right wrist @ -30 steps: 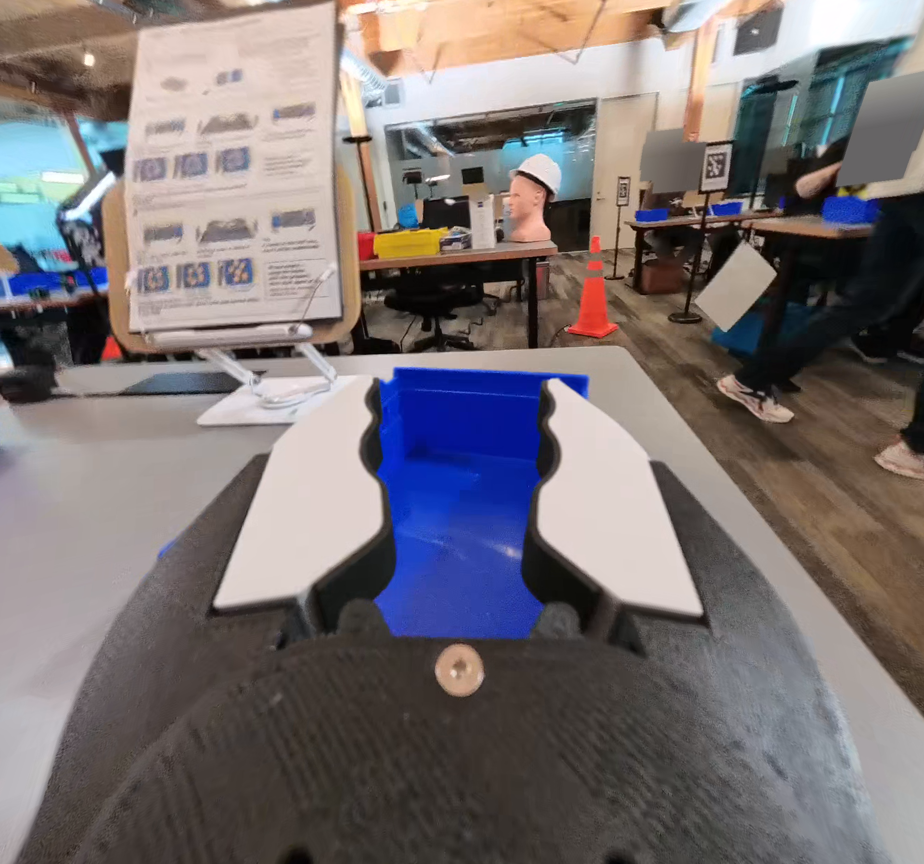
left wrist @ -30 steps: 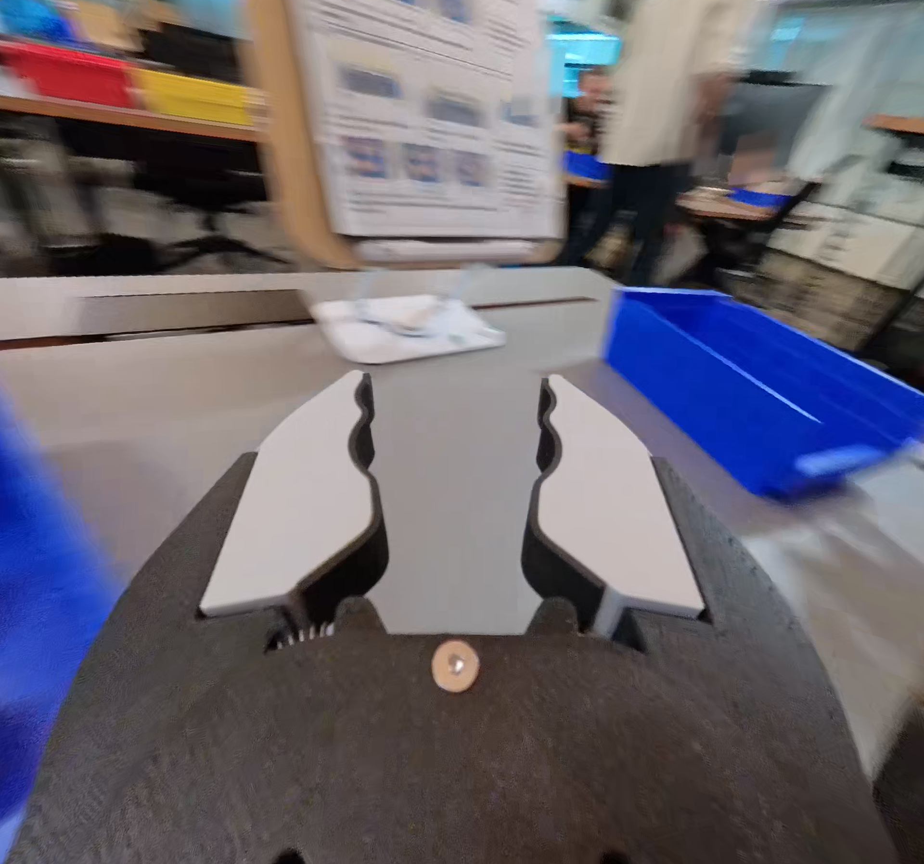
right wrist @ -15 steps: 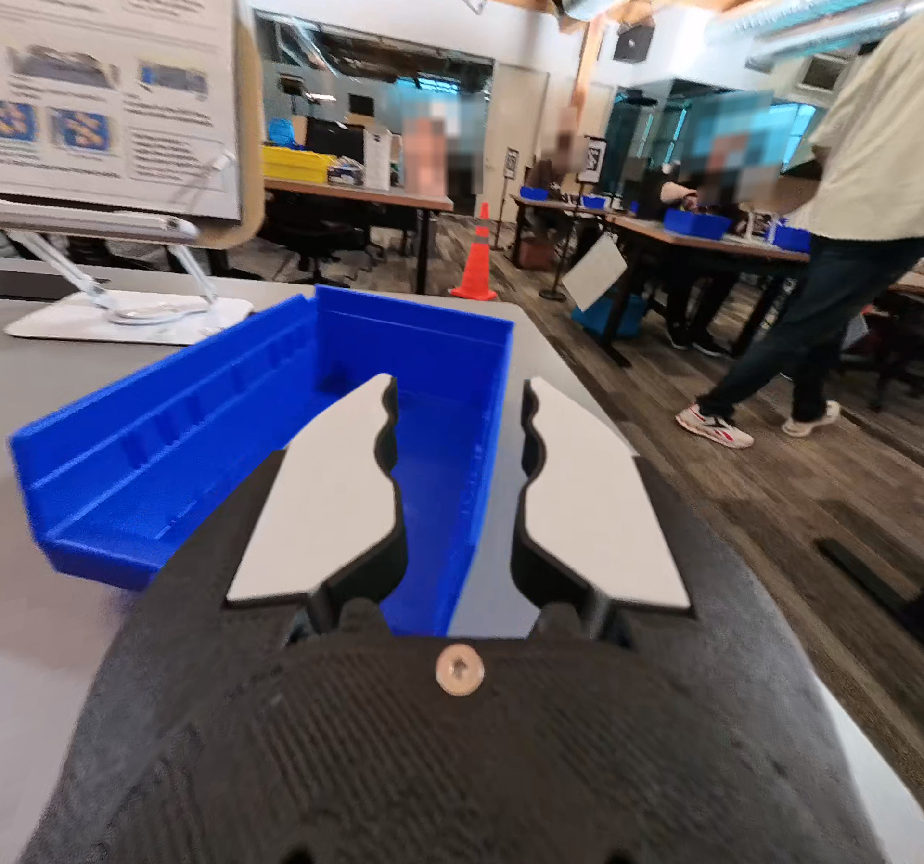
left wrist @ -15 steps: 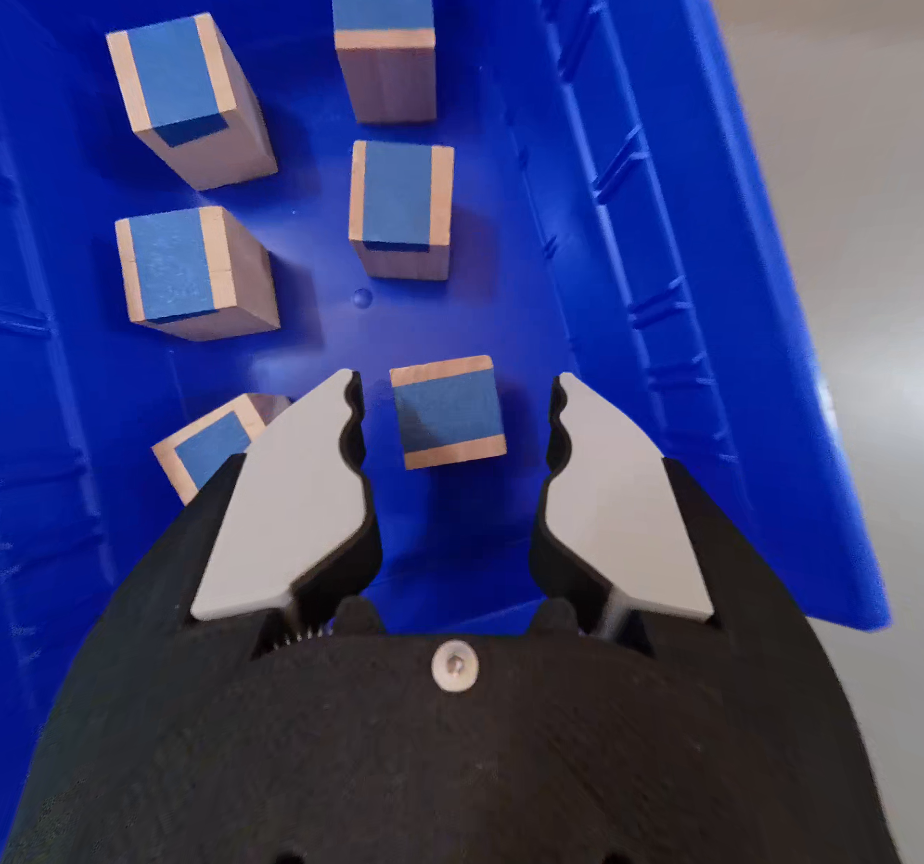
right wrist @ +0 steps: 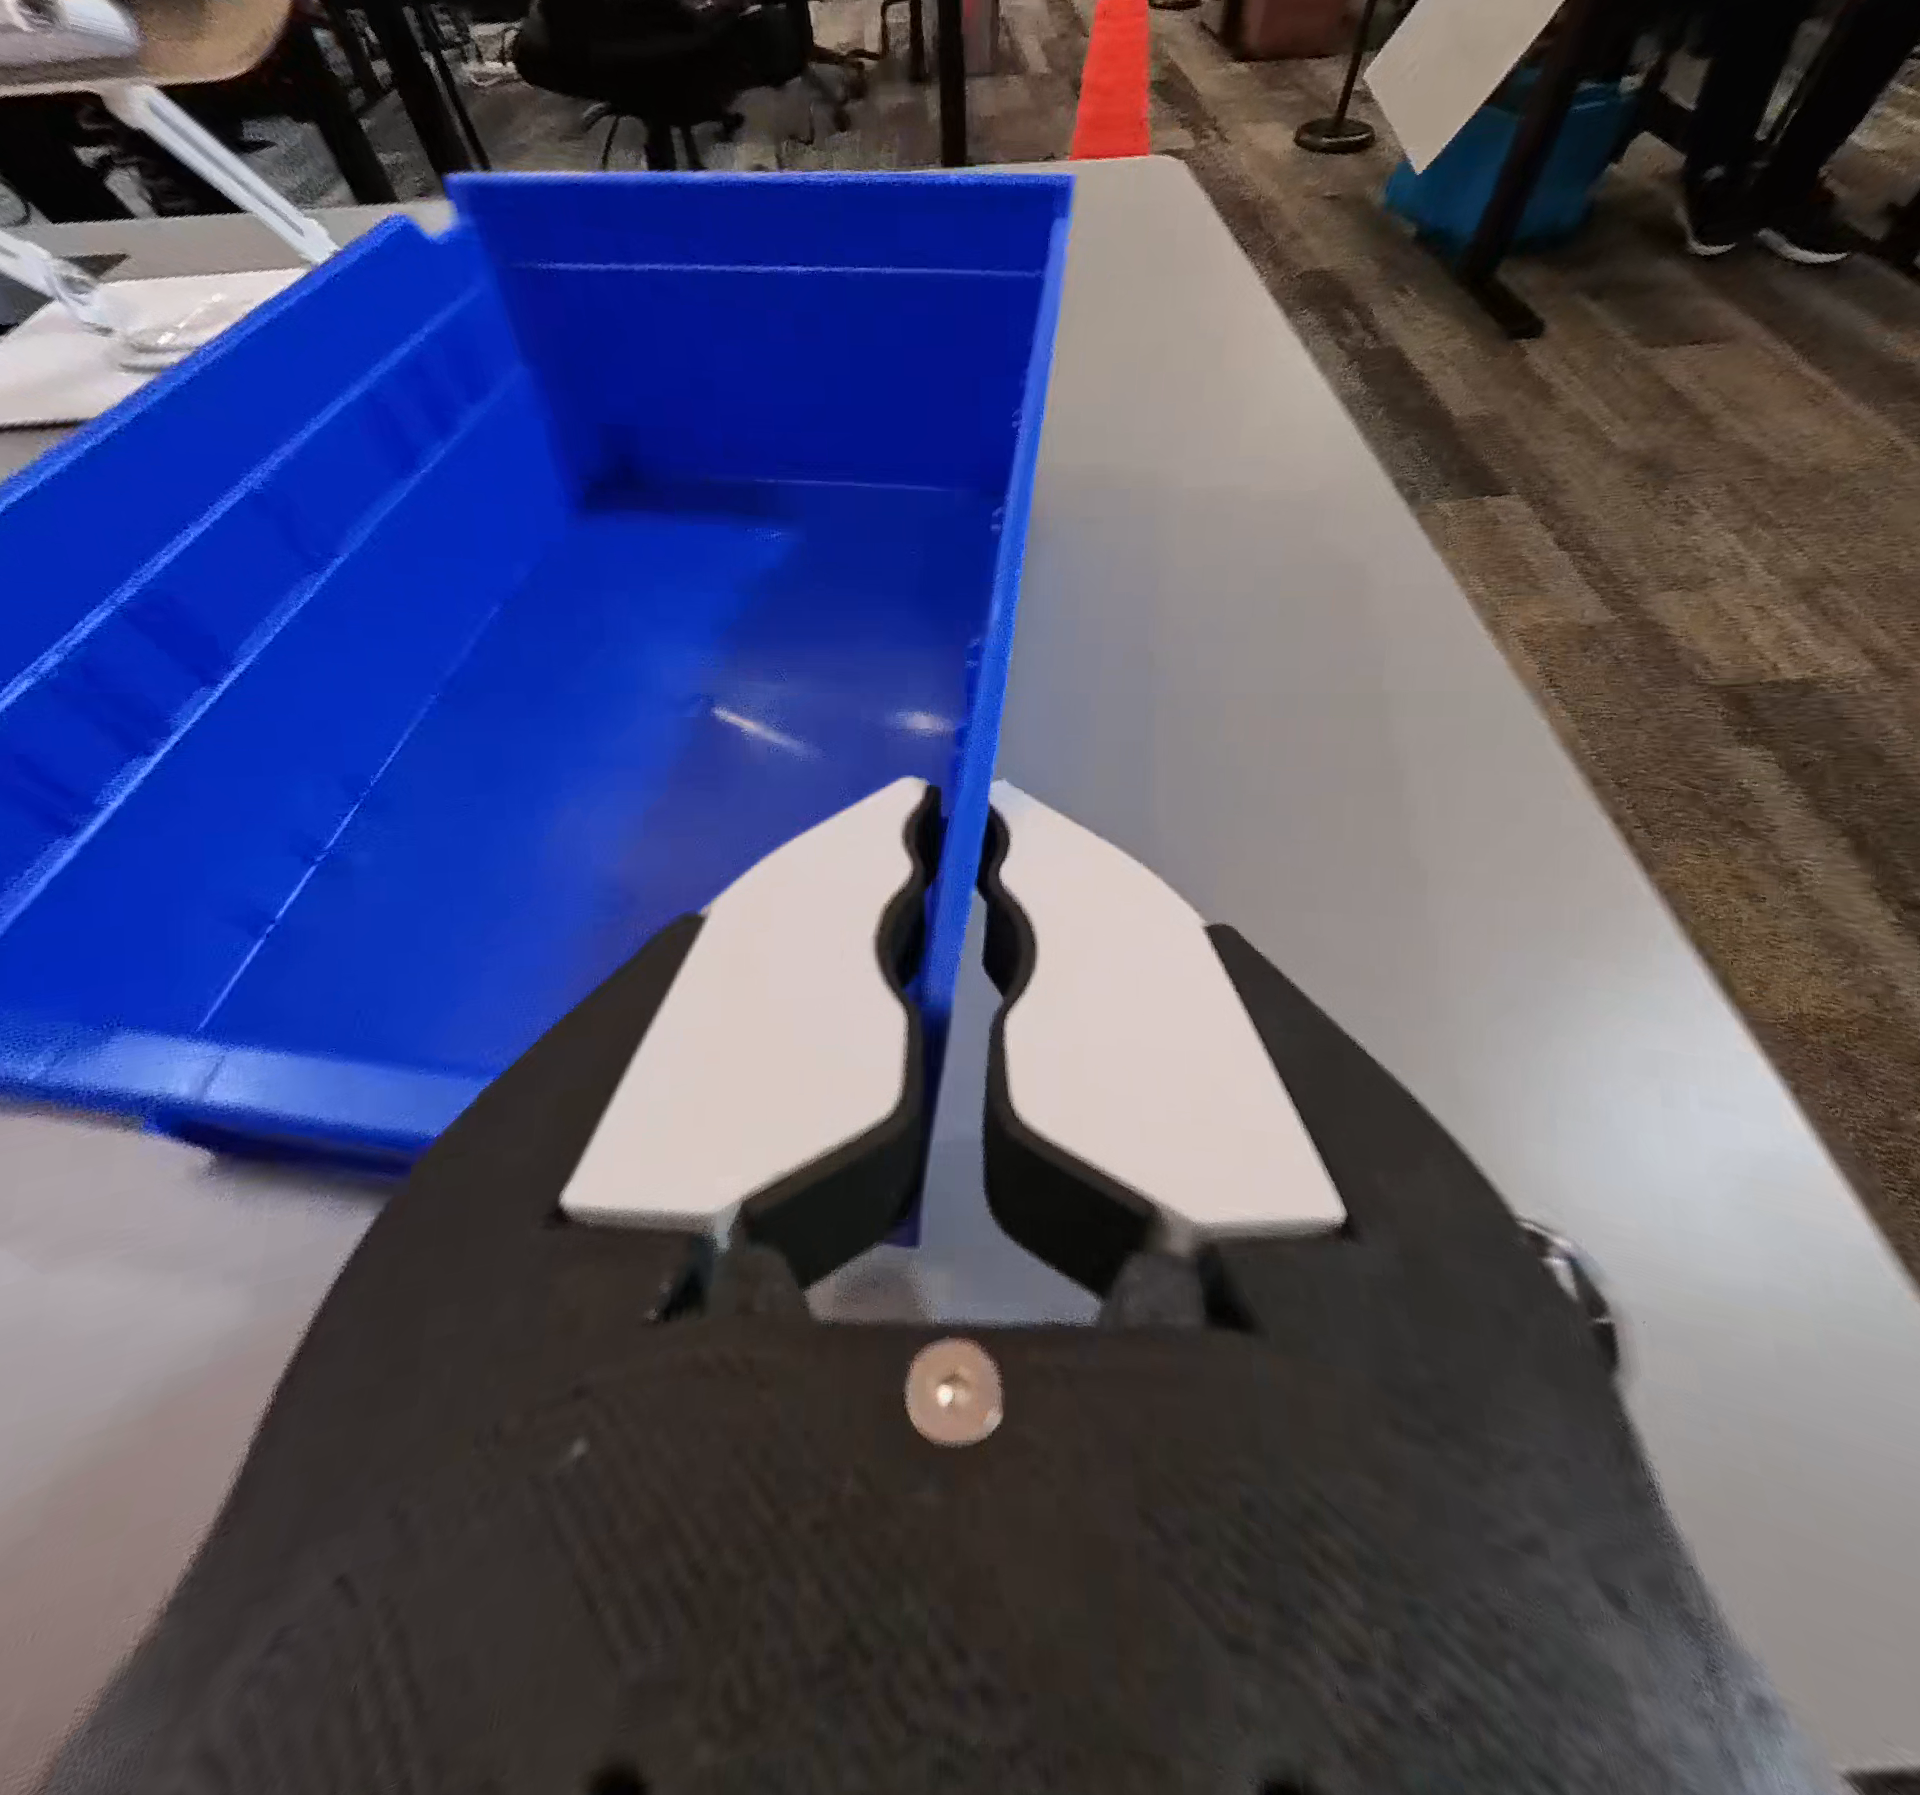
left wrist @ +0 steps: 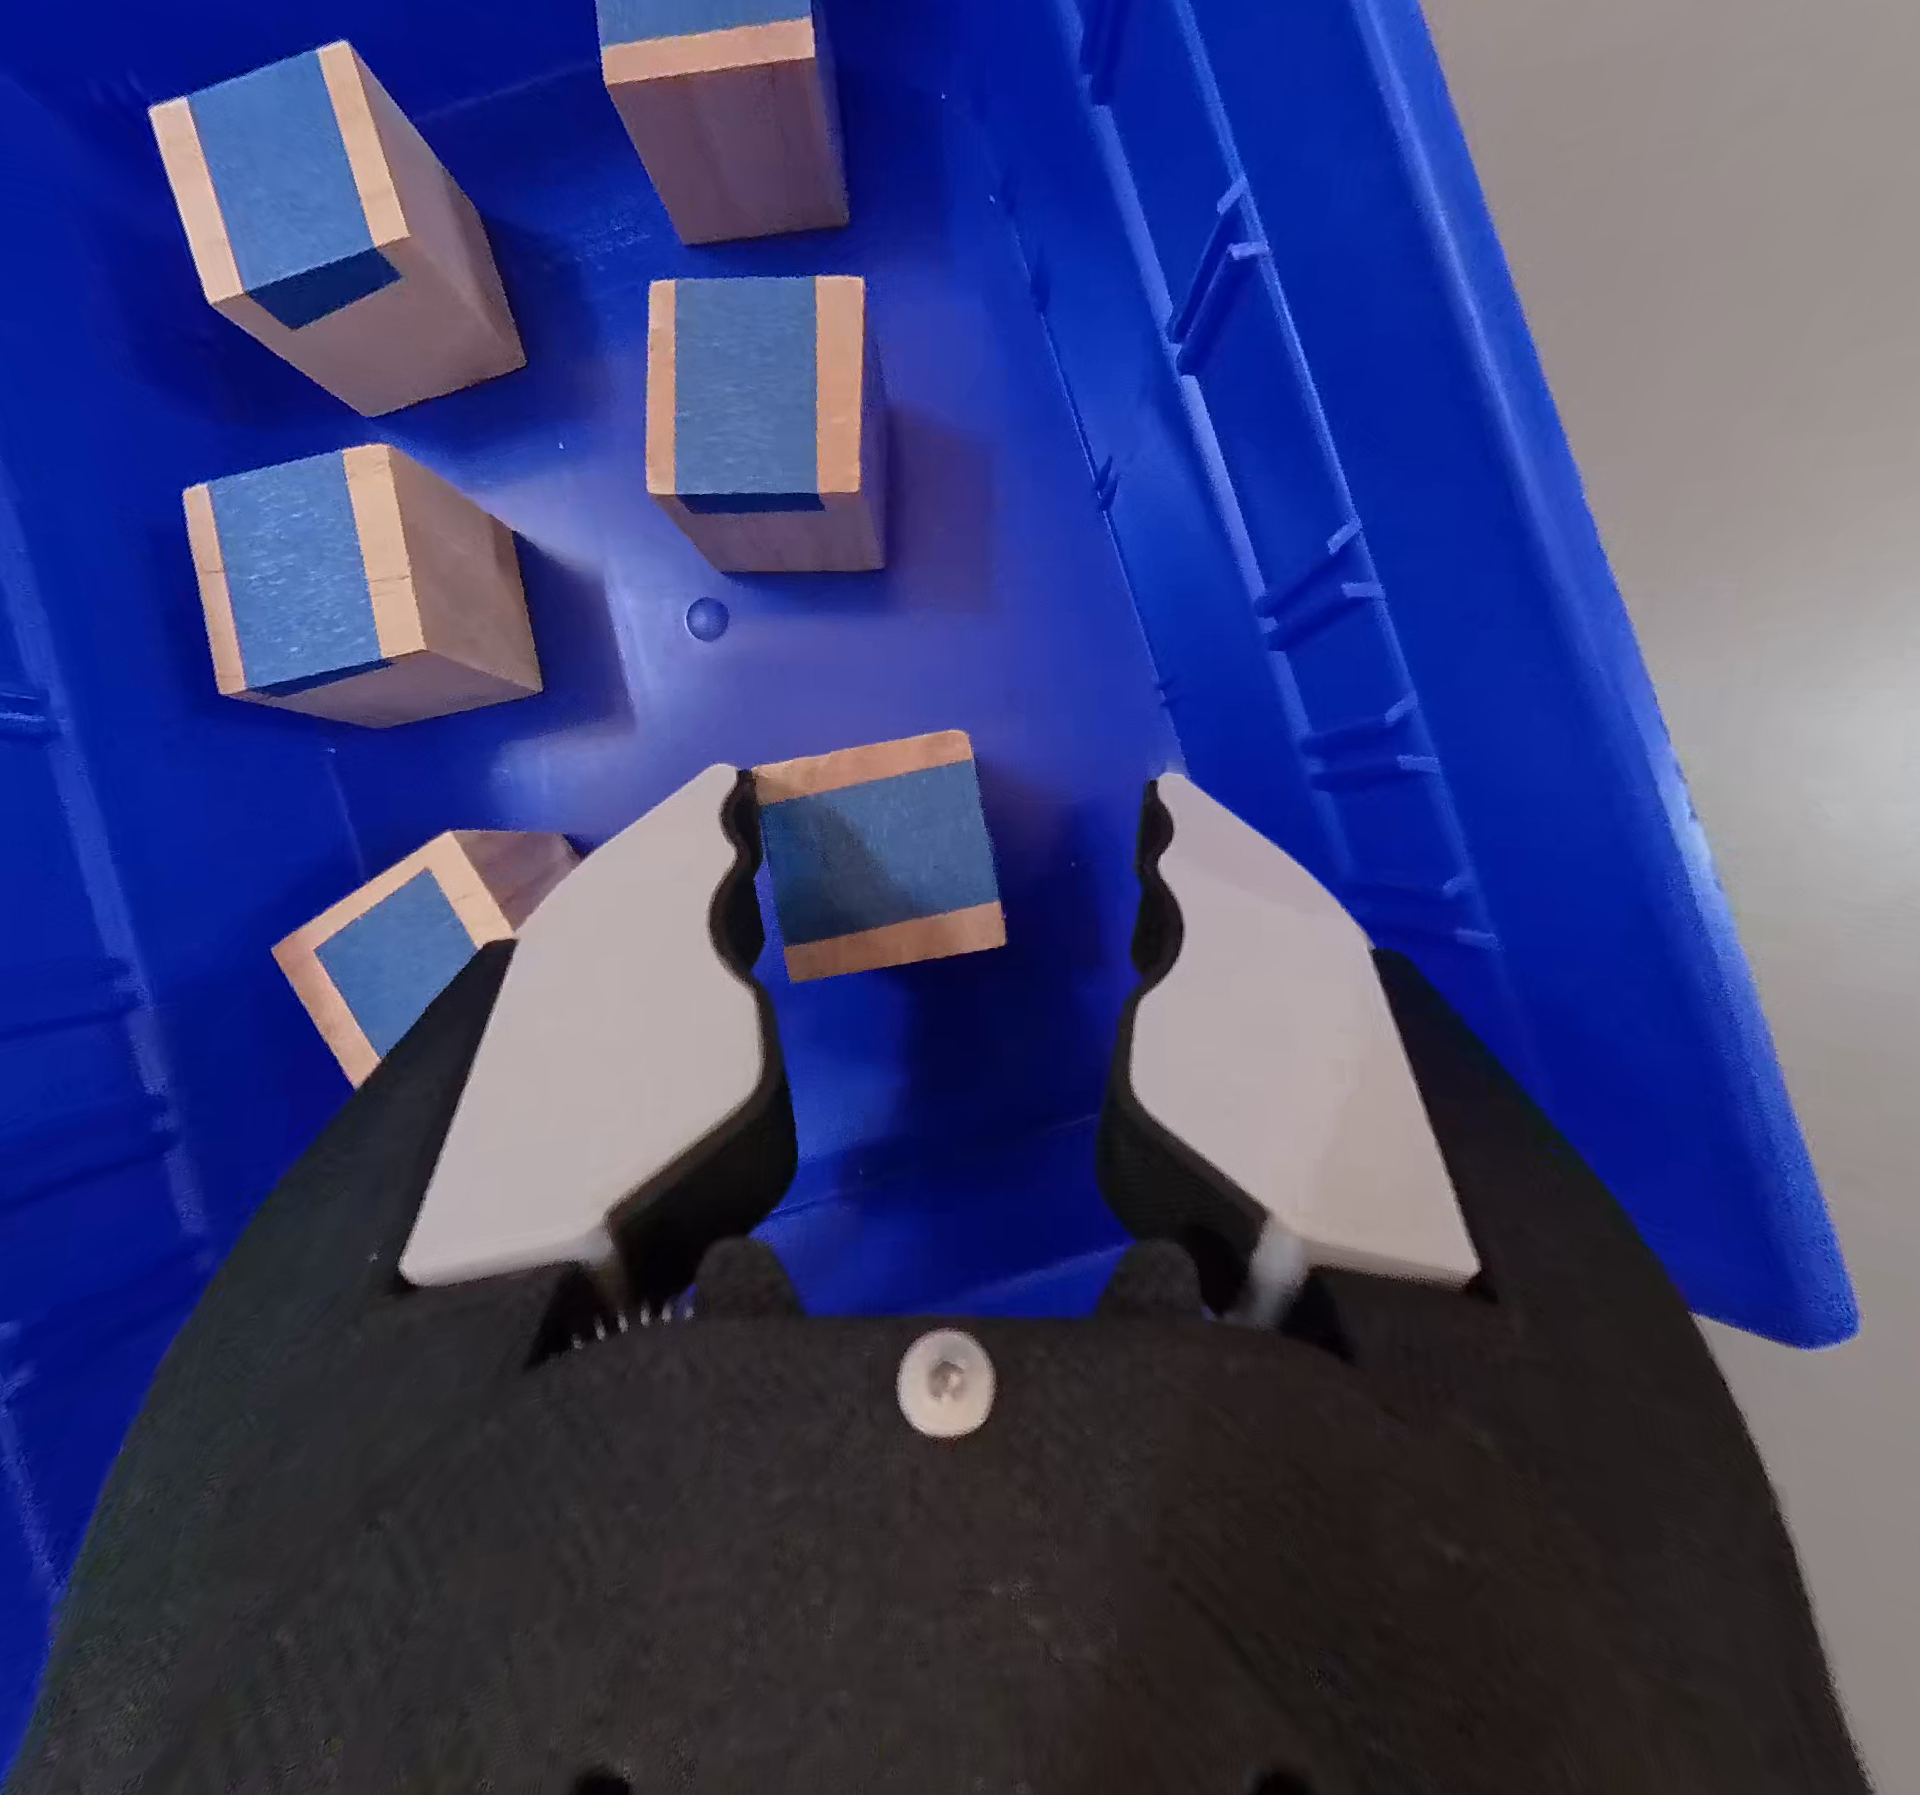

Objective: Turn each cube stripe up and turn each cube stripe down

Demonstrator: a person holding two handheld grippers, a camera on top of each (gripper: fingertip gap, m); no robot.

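In the left wrist view several wooden cubes lie in a blue bin [left wrist: 1299, 395], each with a blue stripe facing up. My left gripper [left wrist: 943, 789] is open and hangs over the nearest cube [left wrist: 878, 857], which sits between the jaws close to the left finger. Another cube [left wrist: 390, 945] is partly hidden behind that finger. In the right wrist view my right gripper [right wrist: 961, 800] is shut on the right wall of a second blue bin [right wrist: 997, 602]. No cube shows inside that bin.
The bins stand on a grey table [right wrist: 1351, 810] whose right edge drops to a wood floor. A white stand base [right wrist: 94, 343] sits behind the second bin. An orange cone [right wrist: 1117, 52], desks and chairs stand farther back.
My left gripper swung from facing across the table to looking down into the cube bin and came lower over the nearest cube. My right gripper moved to the second bin's right wall and closed on it.
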